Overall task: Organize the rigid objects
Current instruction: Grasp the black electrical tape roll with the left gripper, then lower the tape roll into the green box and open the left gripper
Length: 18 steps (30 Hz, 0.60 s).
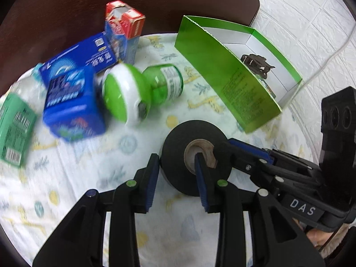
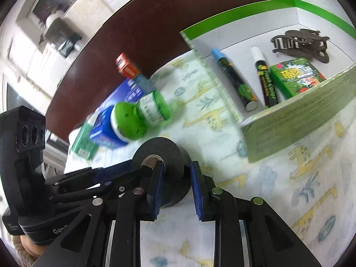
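1. The black tape roll (image 1: 195, 155) stands on edge on the giraffe-print cloth (image 1: 155, 233), just in front of the open green box (image 1: 224, 75).
2. Your left gripper (image 1: 178, 173) straddles the roll's wall: one finger sits inside the cardboard core, the other against the outer face. The jaws are narrow and closed on that wall.
3. Your right gripper (image 2: 176, 183) comes in from the box side, one finger in the core, the other on the roll's outer side. Its jaws are narrow; whether the pads press the roll you cannot tell.
4. Inside the box, beyond the roll: a blue-capped marker (image 2: 233, 80), a white-capped marker (image 2: 264, 80), a small green packet (image 2: 296, 77) and a dark hair claw (image 2: 300, 44).
5. Away from the box, past the roll: a green-and-white bottle (image 1: 142, 91) on its side, blue cartons (image 1: 73, 102), a red-topped carton (image 1: 124, 24), a green packet (image 1: 15, 129).
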Each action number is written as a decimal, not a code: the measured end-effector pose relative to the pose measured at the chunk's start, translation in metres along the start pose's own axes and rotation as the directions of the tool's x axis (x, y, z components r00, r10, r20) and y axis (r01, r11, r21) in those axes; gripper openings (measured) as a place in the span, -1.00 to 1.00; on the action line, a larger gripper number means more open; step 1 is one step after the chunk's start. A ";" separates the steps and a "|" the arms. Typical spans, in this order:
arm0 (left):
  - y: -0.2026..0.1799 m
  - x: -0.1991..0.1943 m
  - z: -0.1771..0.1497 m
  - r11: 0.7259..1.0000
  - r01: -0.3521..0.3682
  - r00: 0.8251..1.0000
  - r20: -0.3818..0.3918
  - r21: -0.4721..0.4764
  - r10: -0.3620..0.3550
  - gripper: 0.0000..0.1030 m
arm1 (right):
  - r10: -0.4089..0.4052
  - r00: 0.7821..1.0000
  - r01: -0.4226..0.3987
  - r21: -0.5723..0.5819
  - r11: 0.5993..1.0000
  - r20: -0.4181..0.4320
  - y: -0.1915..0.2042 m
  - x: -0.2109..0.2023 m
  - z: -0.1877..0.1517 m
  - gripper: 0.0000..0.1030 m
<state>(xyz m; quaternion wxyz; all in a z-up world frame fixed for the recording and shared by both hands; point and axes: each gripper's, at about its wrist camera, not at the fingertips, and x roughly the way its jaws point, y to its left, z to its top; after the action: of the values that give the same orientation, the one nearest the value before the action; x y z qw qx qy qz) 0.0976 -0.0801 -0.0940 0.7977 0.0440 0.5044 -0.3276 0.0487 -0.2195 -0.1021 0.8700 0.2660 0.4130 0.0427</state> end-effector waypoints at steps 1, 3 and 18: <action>0.002 -0.003 -0.005 1.000 0.006 1.000 -0.004 -0.005 -0.006 -0.39 | 0.009 1.000 -0.010 -0.011 1.000 -0.012 0.002 0.000 -0.002 -0.50; 0.004 -0.009 -0.011 1.000 0.004 1.000 0.006 -0.013 -0.003 -0.41 | -0.004 1.000 0.004 -0.032 0.999 -0.018 0.005 -0.003 -0.008 -0.50; -0.017 -0.013 -0.005 0.997 -0.068 0.996 0.059 0.035 0.066 -0.51 | 0.018 0.999 -0.019 -0.060 0.998 -0.029 0.013 -0.003 -0.004 -0.41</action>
<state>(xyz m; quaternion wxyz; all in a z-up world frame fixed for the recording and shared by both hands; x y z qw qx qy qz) 0.0798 -0.0852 -0.0811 0.8215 0.0662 0.4733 -0.3109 0.0456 -0.2077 -0.0961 0.8711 0.2429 0.4215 0.0670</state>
